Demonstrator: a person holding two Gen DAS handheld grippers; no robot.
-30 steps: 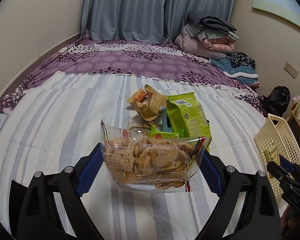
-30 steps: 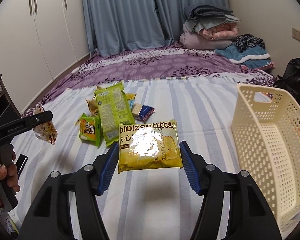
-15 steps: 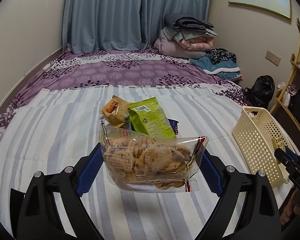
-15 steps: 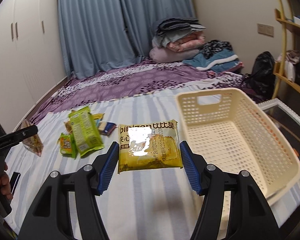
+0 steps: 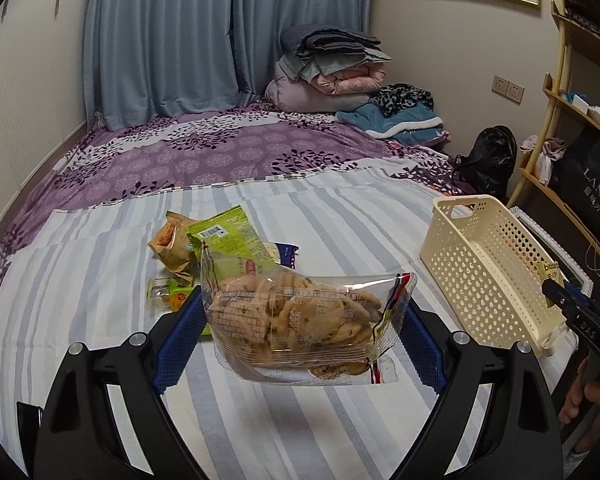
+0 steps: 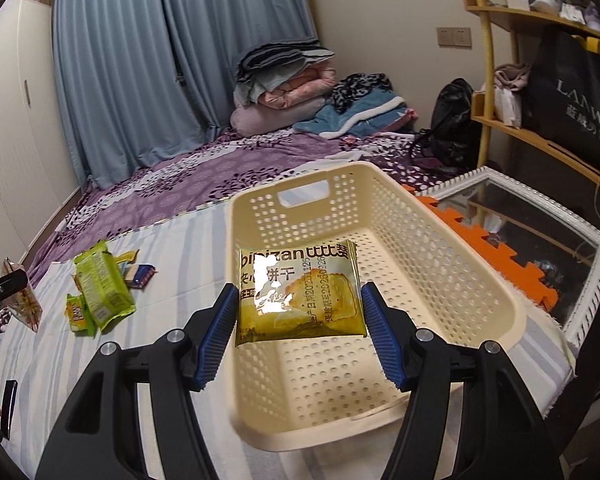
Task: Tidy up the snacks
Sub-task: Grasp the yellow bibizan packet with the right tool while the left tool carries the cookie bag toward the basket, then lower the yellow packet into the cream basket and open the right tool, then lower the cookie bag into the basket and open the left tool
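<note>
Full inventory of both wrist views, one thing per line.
cookie bag: 1, clear with brown cookies, gripped in the left claw
biscuit packet: 1, yellow, over the basket
basket: 1, cream, on the striped sheet
loose snack packets: at least 4, long green, small green, brown, dark blue, clustered on the sheet
striped sheet: 1, white and grey, near half of the bed
bedspread: 1, purple floral, far half
folded bedding: 1 stack, mixed colours, far corner
curtains: blue, behind the bed
left claw: black, blue pads, shut on the cookie bag
right claw: same, jaws just been opening, packet between touching pads
</note>
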